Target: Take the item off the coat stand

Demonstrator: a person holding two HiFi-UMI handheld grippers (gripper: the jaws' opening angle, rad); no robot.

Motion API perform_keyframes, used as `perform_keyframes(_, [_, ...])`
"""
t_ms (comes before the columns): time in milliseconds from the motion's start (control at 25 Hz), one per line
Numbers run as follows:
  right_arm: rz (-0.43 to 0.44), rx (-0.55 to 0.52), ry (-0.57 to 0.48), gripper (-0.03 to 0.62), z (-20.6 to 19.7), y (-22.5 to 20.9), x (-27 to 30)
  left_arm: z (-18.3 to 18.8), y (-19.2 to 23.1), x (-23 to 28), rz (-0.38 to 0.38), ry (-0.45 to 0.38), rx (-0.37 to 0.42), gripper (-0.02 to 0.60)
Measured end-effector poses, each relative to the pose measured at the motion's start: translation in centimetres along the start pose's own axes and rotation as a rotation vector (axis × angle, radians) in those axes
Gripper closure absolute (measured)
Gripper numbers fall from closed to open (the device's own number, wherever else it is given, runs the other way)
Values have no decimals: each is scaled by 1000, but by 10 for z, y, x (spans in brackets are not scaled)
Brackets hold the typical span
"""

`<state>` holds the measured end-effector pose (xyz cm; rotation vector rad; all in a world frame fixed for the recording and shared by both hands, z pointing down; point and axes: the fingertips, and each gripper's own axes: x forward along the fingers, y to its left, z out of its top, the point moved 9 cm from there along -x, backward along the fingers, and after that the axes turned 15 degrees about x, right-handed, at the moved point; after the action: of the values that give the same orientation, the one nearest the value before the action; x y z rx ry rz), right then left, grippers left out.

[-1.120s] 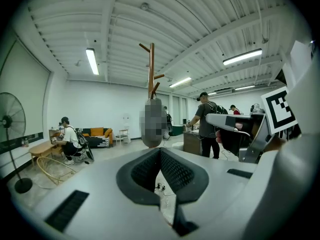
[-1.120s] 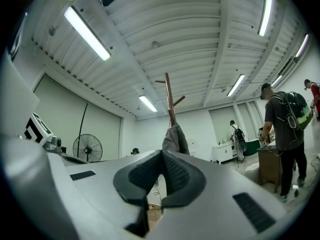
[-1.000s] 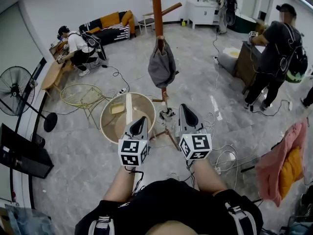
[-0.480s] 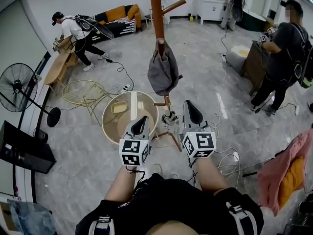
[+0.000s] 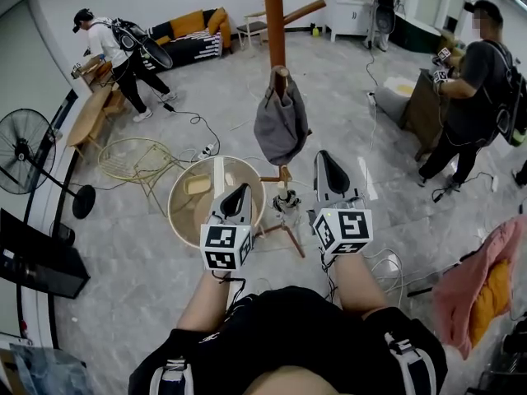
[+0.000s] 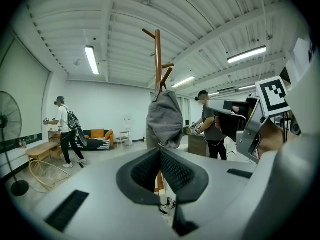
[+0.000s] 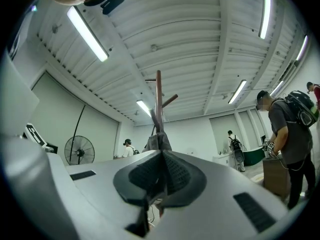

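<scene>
Item under study: grey bag, hung by its top on the coat stand, untouched and hanging straight. It is found ahead of both grippers and above their tips, somewhat nearer the right gripper than the left gripper. A clear gap is kept to each.

Change noted against a second ago: both grippers are carried forward together. In the head view the bag is now seen closer to their tips, and the gap to the right tip is reduced most. The right gripper is also tipped a little upward, so that in the right gripper view the bag's top and the stand's pole are lined up just over its jaws. The bag itself is not shifted on the stand.

Jaw state: both pairs are pressed together, pad on pad, with nothing caught between them. This is read directly in each gripper view.

Meaning for the task, as a judgement: the approach is well advanced, but no grasp is prepared. The jaws must be parted before the bag can be taken. The bag is expected to need lifting upward off the stand rather than pulling sideways.

Surroundings: round table is seen below and to the left of the left gripper.
</scene>
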<state>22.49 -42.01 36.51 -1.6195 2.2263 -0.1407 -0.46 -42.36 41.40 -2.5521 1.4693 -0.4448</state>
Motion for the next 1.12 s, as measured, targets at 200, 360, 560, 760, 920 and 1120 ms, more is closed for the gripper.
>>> perform_keyframes(200, [85,12,10,374,3,14,21,-11,17,-8,31,7,-25,566])
perform_keyframes(360, [116,-5,51,197,-2,29,45,-18,35,-22,66,15,-47,566])
perform_keyframes(560, [54,-16,123,121,-19,30,80,-33,56,-33,120,39,-74,566])
perform_keyframes(760, [-50,68,220,121,-41,21,103,-44,75,-42,160,53,-95,566])
perform_keyframes(920, [-90,96,268,131,-55,26,116,-50,89,-50,173,57,-102,566])
perform_keyframes(1120, [-133,70,326,336,-66,22,121,-60,94,-49,179,59,-109,566])
